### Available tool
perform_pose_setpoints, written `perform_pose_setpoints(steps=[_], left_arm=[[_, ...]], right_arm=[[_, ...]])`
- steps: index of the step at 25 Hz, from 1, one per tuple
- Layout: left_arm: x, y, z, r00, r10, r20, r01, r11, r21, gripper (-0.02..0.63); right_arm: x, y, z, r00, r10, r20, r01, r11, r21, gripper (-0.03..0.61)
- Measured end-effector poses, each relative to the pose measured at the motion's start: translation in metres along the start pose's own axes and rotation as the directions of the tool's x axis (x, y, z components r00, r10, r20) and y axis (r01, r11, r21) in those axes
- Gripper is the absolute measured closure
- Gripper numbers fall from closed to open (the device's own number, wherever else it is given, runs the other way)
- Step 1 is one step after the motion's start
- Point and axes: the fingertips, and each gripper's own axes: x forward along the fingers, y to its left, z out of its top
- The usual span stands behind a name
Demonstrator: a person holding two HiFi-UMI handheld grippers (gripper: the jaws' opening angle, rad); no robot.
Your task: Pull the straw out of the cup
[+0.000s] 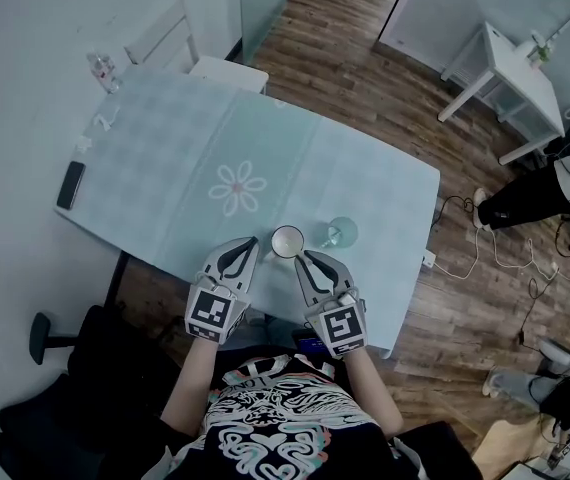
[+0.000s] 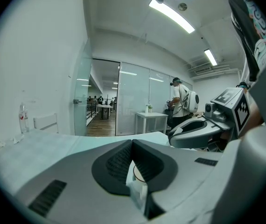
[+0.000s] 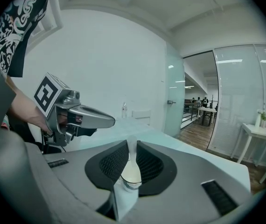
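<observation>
Matt checked tablecloth (image 1: pixel 165 148), smooth white cup (image 1: pixel 287 241), wood-plank floor (image 1: pixel 365 78)

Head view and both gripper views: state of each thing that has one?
right tool: shut on the straw.
left tool: tips together, beside the cup.
straw: upright in the cup.
cup: upright on the table, top open.
phone: flat on the table, screen dark.
bottle: upright at the far corner.
</observation>
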Motion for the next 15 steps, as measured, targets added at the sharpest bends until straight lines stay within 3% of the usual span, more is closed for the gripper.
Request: perform_pose_setpoints(steps=[15], left_arm=[[0.001, -0.002, 0.017, 0.999, -0.015, 0.040, 0.014, 1.000, 0.023, 0.611]], right_arm=[[-0.005, -0.002, 0.017, 1.000, -0.006, 0.027, 0.006, 1.000, -0.001, 0.512]])
